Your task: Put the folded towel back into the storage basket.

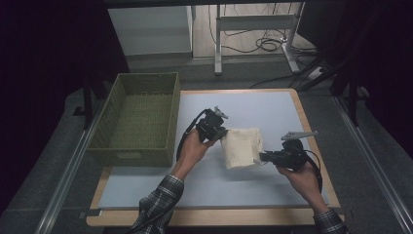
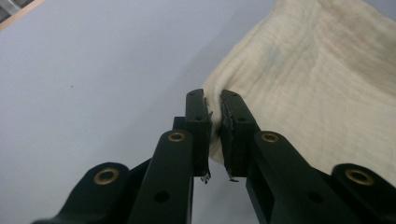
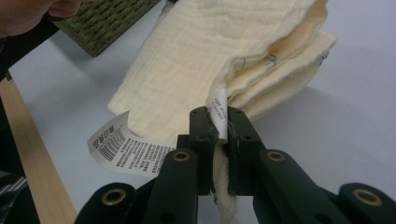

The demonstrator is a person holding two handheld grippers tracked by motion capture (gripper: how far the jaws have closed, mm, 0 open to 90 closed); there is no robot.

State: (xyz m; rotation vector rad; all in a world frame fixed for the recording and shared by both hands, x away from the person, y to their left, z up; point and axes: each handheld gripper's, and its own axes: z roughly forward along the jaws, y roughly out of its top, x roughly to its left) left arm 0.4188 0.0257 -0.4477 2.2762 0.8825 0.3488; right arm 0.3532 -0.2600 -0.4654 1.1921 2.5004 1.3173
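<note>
My left tongs (image 2: 214,100) are clenched on the edge of the cream cloth (image 1: 242,146); in the left gripper view the fabric is pinched between the two black jaws with only a sliver of gap. My right tongs (image 3: 218,122) are clenched as well, biting a corner of the same cloth together with a white care label (image 3: 218,112) caught between the pads. A second, larger label (image 3: 122,147) with a barcode hangs loose at the lower left of that view.

In the high view the left tongs (image 1: 221,132) sit at the cloth's upper left edge and the right tongs (image 1: 263,157) at its lower right edge, so the folded cloth hangs between them just right of the frame's centre, over the pale blue surface (image 1: 263,105). I see several stacked layers at its open edge.

The surface has bare room above and below the cloth, and its wooden rim (image 1: 304,122) runs close to my right hand (image 1: 302,178). My left hand (image 1: 195,146) is just beside the one green woven basket (image 1: 139,119), which fills the left side of the frame and overlaps the surface's left edge.

I count one cloth, two labels, one basket.
</note>
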